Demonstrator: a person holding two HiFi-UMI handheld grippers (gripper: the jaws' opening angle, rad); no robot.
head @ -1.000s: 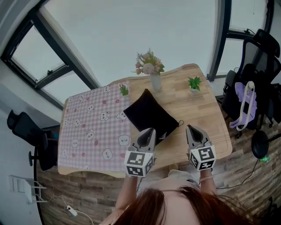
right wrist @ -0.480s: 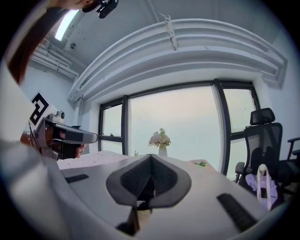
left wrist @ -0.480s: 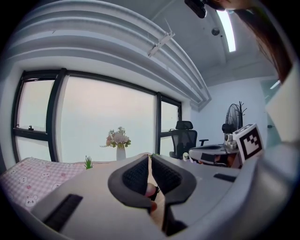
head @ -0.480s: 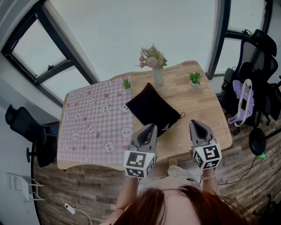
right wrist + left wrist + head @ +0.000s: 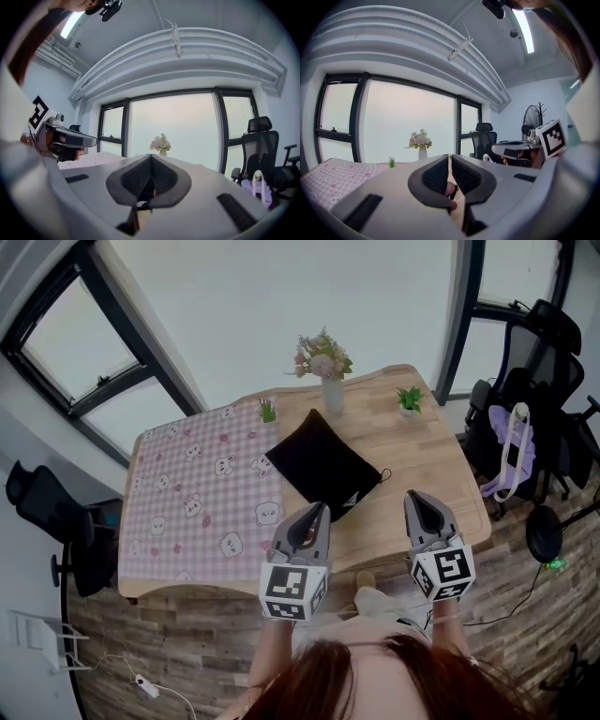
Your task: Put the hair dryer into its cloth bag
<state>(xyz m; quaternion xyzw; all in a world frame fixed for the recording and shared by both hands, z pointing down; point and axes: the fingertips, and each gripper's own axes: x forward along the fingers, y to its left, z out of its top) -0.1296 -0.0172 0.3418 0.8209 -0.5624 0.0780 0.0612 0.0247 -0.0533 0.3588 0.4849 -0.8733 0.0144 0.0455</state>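
The black cloth bag (image 5: pixel 323 465) lies closed on the wooden table (image 5: pixel 427 451), one corner pointing toward me, its drawstring (image 5: pixel 382 474) trailing to the right. No hair dryer shows in any view. My left gripper (image 5: pixel 319 510) hovers over the table's near edge, just short of the bag's front corner, jaws shut and empty. My right gripper (image 5: pixel 415 498) hangs beside it to the right, also shut with nothing between its jaws. In the left gripper view the gripper (image 5: pixel 450 157) points level at the window. The right gripper view shows its gripper (image 5: pixel 151 157) pointing the same way.
A pink chequered cloth (image 5: pixel 202 493) covers the table's left half. A vase of flowers (image 5: pixel 330 395) and two small potted plants (image 5: pixel 268 411) (image 5: pixel 410 399) stand along the far edge. Office chairs (image 5: pixel 534 381) crowd the right side; another chair (image 5: pixel 47 512) is at the left.
Both grippers have drawn back from the bag toward the table's near edge and risen a little, both staying shut. The bag has not moved.
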